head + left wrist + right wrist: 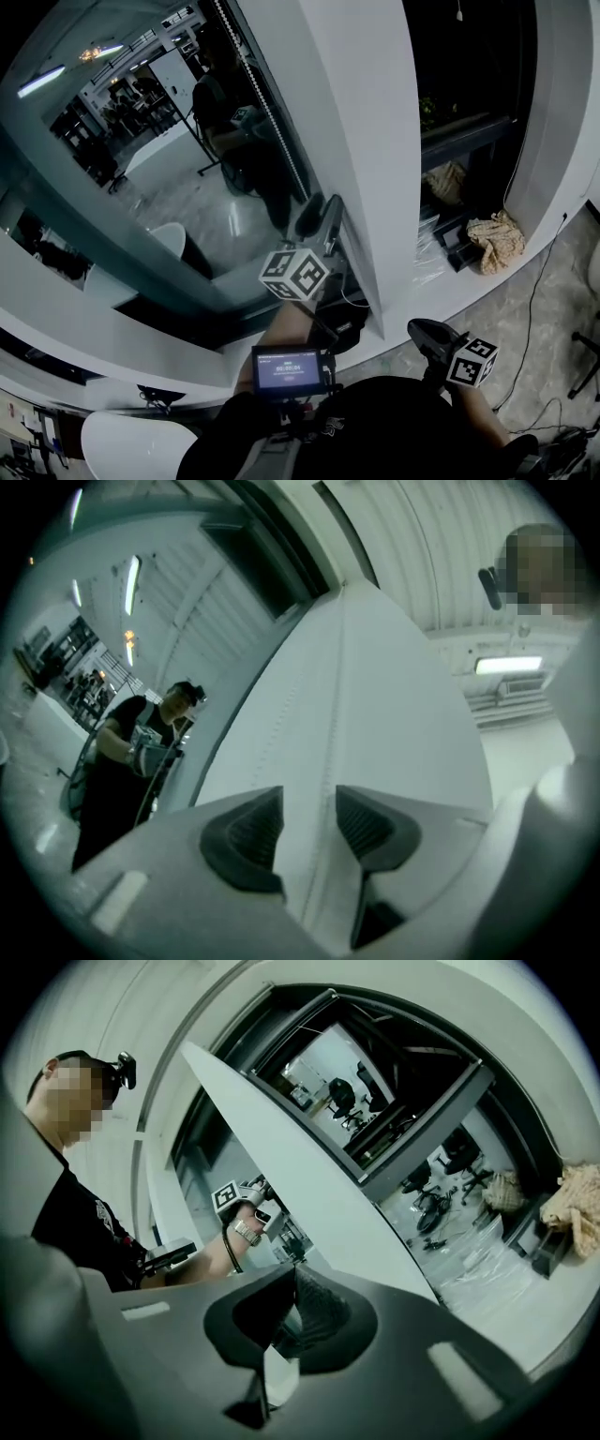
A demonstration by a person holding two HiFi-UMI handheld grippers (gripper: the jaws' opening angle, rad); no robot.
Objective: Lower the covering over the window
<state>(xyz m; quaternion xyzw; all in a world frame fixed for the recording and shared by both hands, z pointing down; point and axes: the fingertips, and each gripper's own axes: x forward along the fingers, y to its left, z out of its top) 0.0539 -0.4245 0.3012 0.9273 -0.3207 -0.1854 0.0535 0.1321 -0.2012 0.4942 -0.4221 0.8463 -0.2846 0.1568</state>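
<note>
The window (159, 178) fills the upper left of the head view. Its glass is bare and full of reflections of a lit room and of the person. The covering cannot be made out in any view. A bead chain (265, 103) hangs down the window's right edge, just beside the white pillar (361, 122) that parts it from a second, dark window (469, 66).

The left tongs (321, 216) are raised near the chain's lower end, close against the pillar. Their jaws are apart and press on nothing. In the left gripper view a thin line runs up the pillar between the jaws; whether it is the chain or the pillar's corner cannot be told. The right tongs (419, 330) are held low in front of the sill (441, 298), well apart from the chain, with jaws together on nothing.

Under the dark window, a crumpled cloth (497, 242) lies at the sill's right end. Next to it is a dark box (459, 251), too dim to see inside, then clear plastic (427, 258) toward the pillar. A cable (530, 309) trails over the floor (525, 347) below, and a white chair (131, 445) stands at the lower left.
</note>
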